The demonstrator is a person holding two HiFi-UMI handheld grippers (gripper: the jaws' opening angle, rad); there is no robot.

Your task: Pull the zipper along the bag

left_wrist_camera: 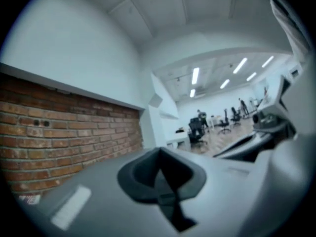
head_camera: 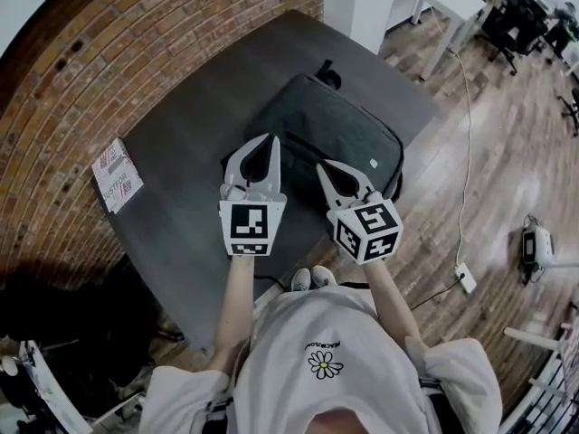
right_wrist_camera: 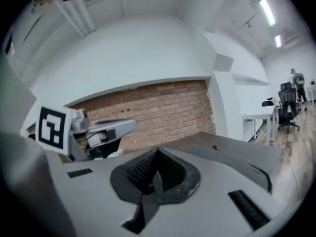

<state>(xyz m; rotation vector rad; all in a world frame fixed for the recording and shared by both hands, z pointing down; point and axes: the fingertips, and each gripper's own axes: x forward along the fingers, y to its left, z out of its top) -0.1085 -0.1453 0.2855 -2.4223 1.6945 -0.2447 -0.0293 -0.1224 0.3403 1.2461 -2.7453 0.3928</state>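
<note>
Nearest is the person's white shirt (head_camera: 317, 333) with a daisy print. Both forearms reach out from it toward the far side, the left (head_camera: 237, 301) bare and straight, the right (head_camera: 393, 301) angled in from the right. Each hand is hidden behind its marker cube.

The left gripper (head_camera: 271, 138) is held up over the table (head_camera: 181, 188) and points away roughly level. Its own view looks at the brick wall (left_wrist_camera: 64, 132) and the office beyond. Its jaws are pressed together (left_wrist_camera: 159, 149) with nothing between them.

The right gripper (head_camera: 319, 165) sits just right of it, tilted toward the left one. Its jaws are also pressed together (right_wrist_camera: 158, 149) and empty. Its view catches the left gripper's cube (right_wrist_camera: 52, 127) at the left.

The bag (head_camera: 335, 134) is dark grey, flat and rectangular. It lies on the dark table just beyond the gripper tips, set at an angle, with its near corner under the right gripper in the head view. A seam runs along its right edge, and a small pale tag (head_camera: 374, 161) shows near that edge. The zip pull is too small to make out. Neither gripper view shows the bag.

A booklet (head_camera: 116, 174) lies at the table's left edge, well apart from the bag.
</note>
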